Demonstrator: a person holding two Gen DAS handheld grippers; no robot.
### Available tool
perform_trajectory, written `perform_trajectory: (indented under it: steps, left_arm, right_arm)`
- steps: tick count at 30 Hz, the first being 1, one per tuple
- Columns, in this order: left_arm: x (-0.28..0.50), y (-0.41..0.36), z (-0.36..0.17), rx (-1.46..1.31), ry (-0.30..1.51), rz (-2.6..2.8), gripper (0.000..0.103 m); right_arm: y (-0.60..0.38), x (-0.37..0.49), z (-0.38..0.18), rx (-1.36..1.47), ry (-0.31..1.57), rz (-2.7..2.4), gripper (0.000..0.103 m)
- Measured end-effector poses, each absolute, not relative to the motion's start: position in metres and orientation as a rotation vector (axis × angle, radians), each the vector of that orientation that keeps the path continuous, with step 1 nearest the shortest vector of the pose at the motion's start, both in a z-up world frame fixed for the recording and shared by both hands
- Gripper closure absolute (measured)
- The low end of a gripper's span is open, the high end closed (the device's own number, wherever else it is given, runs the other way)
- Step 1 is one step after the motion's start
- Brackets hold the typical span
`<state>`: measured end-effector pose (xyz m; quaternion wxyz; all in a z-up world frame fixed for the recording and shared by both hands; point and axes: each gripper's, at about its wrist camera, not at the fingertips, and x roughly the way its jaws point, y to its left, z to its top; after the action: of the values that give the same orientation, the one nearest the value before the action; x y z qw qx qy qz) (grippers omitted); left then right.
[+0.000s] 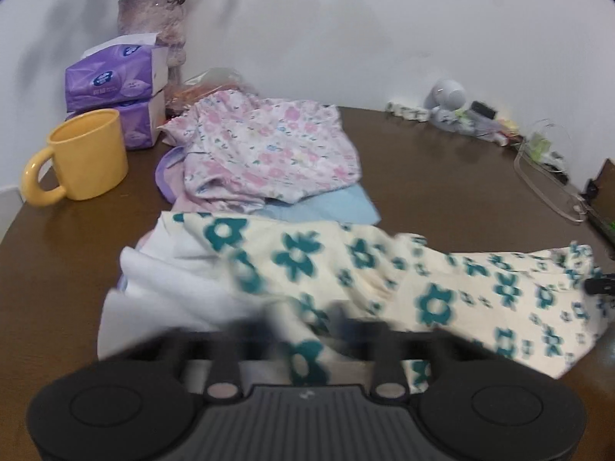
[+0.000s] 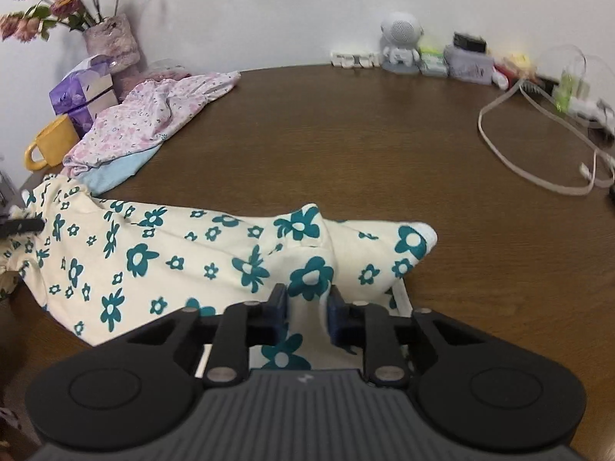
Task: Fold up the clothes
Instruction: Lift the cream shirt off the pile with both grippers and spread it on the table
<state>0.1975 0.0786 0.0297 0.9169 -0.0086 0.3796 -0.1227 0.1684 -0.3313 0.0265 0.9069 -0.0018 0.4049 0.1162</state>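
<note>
Claws [image 2: 307, 309] pinch floral garment [image 2: 215, 253] (both ends).

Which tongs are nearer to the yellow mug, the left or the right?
Left. The left tongs hold the floral garment at its end below the yellow mug; the right tongs grip its far end, away from the mug.

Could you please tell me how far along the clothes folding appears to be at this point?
Nothing looks finished: the pink floral garment lies crumpled on a light blue cloth and purple-edged cloth. In hand: the cream garment with teal flowers, gripped by the right tongs and blurred left tongs. Left: folding it, then the pile.
</note>
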Motion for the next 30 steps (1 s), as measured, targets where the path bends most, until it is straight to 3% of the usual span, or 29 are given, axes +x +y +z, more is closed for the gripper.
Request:
perform_trajectory:
  steps: [4, 6, 8, 9, 13, 16, 20, 23, 25, 27, 28, 29, 30]
  left_arm:
    - [0.208, 0.084, 0.027, -0.033, 0.8, -0.271, 0.092]
    - [0.203, 0.086, 0.031, -0.018, 0.808, -0.291, 0.079]
    - [0.198, 0.088, 0.041, 0.015, 0.803, -0.305, 0.042]
    - [0.196, 0.088, 0.046, 0.031, 0.791, -0.311, 0.037]
    - [0.204, 0.073, 0.074, 0.152, 0.734, -0.361, 0.033]
    - [0.219, 0.045, 0.08, 0.297, 0.754, -0.51, 0.02]
    - [0.234, 0.01, 0.066, 0.486, 0.799, -0.549, 0.019]
    - [0.248, 0.001, 0.054, 0.514, 0.831, -0.577, 0.019]
    - [0.257, 0.001, 0.05, 0.472, 0.867, -0.612, 0.025]
    - [0.258, 0.002, 0.049, 0.443, 0.873, -0.634, 0.052]
    - [0.258, 0.002, 0.05, 0.432, 0.874, -0.643, 0.083]
    - [0.258, 0.003, 0.052, 0.406, 0.884, -0.663, 0.099]
    - [0.255, 0.003, 0.055, 0.393, 0.873, -0.665, 0.1]
  right_arm:
    - [-0.326, 0.18, 0.029, -0.019, 0.853, 0.259, 0.083]
    - [-0.33, 0.181, 0.035, -0.012, 0.871, 0.28, 0.073]
    - [-0.337, 0.18, 0.044, -0.002, 0.868, 0.316, 0.064]
    - [-0.34, 0.181, 0.05, -0.015, 0.865, 0.334, 0.061]
    - [-0.34, 0.193, 0.063, -0.087, 0.88, 0.389, 0.056]
    - [-0.332, 0.207, 0.065, -0.154, 0.915, 0.417, 0.054]
    - [-0.322, 0.22, 0.057, -0.208, 0.967, 0.426, 0.055]
    - [-0.319, 0.219, 0.049, -0.207, 0.985, 0.433, 0.061]
    - [-0.319, 0.217, 0.048, -0.2, 0.984, 0.435, 0.078]
    - [-0.322, 0.214, 0.049, -0.184, 0.978, 0.438, 0.086]
    - [-0.321, 0.212, 0.051, -0.183, 0.966, 0.436, 0.089]
    - [-0.321, 0.21, 0.053, -0.184, 0.954, 0.434, 0.091]
    - [-0.321, 0.207, 0.055, -0.184, 0.942, 0.432, 0.093]
